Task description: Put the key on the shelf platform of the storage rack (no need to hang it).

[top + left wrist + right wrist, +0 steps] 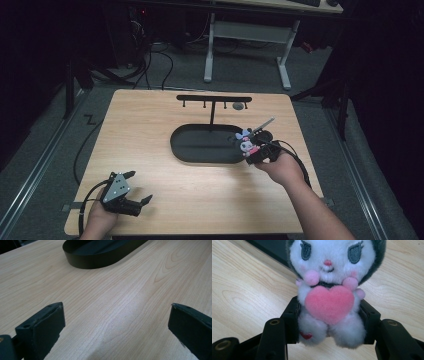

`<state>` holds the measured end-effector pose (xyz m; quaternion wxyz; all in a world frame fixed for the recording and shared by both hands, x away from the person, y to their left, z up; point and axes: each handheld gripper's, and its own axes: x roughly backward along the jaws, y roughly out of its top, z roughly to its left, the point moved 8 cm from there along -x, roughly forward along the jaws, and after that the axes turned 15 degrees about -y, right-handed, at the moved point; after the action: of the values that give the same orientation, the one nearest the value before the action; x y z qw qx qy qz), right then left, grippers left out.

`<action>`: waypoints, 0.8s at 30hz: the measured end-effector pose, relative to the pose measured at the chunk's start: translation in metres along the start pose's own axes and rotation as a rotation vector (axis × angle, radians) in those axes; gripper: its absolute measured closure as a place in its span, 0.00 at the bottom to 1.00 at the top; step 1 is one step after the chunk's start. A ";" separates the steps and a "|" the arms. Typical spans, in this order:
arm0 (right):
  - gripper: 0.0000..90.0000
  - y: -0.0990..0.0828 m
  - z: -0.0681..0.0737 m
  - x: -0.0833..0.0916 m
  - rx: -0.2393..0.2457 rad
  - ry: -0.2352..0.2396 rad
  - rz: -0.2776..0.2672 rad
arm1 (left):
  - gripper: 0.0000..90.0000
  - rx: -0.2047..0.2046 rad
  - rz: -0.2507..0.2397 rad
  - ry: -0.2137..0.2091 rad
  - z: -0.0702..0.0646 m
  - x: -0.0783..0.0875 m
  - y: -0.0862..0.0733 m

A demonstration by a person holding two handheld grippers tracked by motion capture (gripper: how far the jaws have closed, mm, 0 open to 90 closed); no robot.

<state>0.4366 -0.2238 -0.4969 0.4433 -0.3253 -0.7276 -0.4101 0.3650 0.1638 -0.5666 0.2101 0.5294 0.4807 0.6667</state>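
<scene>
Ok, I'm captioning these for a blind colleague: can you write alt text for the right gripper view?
A small white plush toy with a dark grey hood and a pink felt heart on its chest sits clamped at the body between the two black jaws of the right gripper, facing the camera. Behind it lie the pale wooden table and the edge of a black oval tray.

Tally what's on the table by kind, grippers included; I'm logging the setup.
Grippers: 2, left gripper and right gripper
Plush toy: 1
Tray: 1
Hook stand: 1
Total: 5
</scene>
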 end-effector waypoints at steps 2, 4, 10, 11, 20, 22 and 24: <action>0.53 0.002 0.000 -0.002 0.001 -0.002 0.005 | 0.02 -0.003 -0.005 0.005 0.000 -0.001 0.001; 0.53 0.005 0.001 -0.005 -0.003 -0.004 0.007 | 0.02 -0.004 0.000 0.001 0.000 -0.002 0.001; 0.53 0.016 0.005 -0.008 -0.006 0.009 -0.003 | 0.02 -0.004 0.000 0.006 0.000 0.001 0.000; 0.53 0.017 0.007 -0.008 -0.003 0.008 0.001 | 0.01 -0.004 0.000 0.006 0.000 0.001 0.000; 0.53 0.038 0.019 -0.009 0.031 0.010 -0.019 | 0.01 0.003 0.004 0.008 -0.001 0.005 -0.003; 0.53 0.040 0.023 -0.010 0.038 0.011 -0.018 | 0.01 -0.001 0.003 0.009 -0.001 0.006 -0.003; 0.53 0.043 0.026 -0.012 0.047 0.012 -0.018 | 0.01 0.003 0.003 0.009 -0.001 0.006 -0.004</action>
<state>0.4676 -0.1824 -0.5013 0.4517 -0.3058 -0.7373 -0.3986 0.3611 0.1702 -0.5669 0.2059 0.5276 0.4819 0.6686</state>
